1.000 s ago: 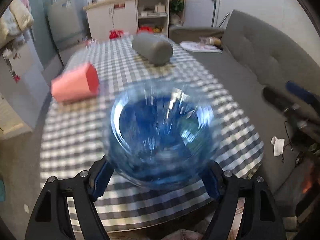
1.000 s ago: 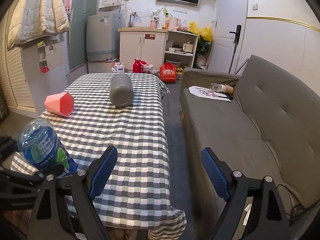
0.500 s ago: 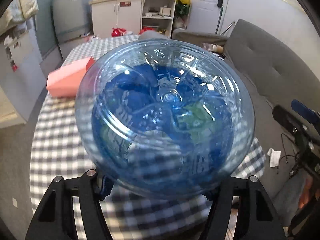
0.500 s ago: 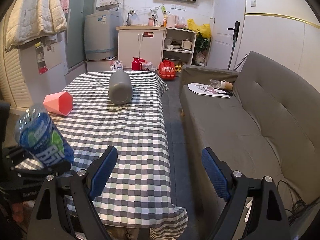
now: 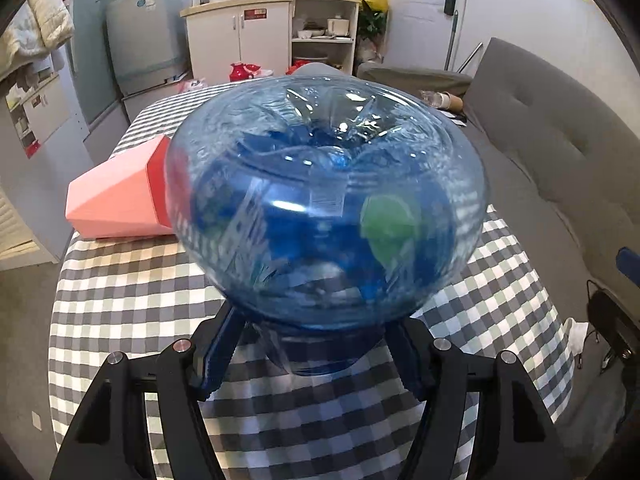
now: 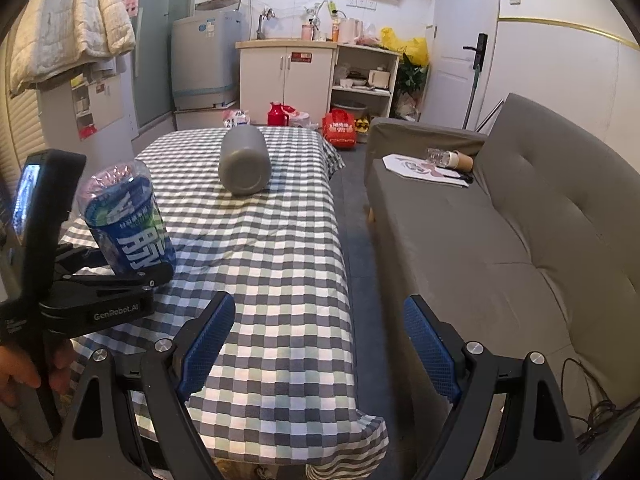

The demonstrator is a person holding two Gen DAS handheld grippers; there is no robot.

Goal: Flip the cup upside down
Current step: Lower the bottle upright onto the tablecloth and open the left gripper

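Note:
My left gripper [image 5: 316, 354] is shut on a clear blue plastic cup [image 5: 326, 204] with a blue and green label. The cup's closed base faces the left wrist camera and fills that view. In the right wrist view the cup [image 6: 126, 220] is held above the table's near left corner, base end up and tilted slightly, with the left gripper [image 6: 108, 276] clamped around its lower part. My right gripper [image 6: 316, 344] is open and empty, hanging over the table's front right edge.
The table [image 6: 280, 240] has a grey-and-white checked cloth. A pink faceted cup [image 5: 120, 196] lies on its side at the left. A grey cylinder [image 6: 244, 164] lies on its side at the far end. A grey sofa [image 6: 500, 220] runs along the right.
The left gripper has lifted and rotated the blue cup, bringing its base end from tilted low to pointing up. The right gripper has barely moved.

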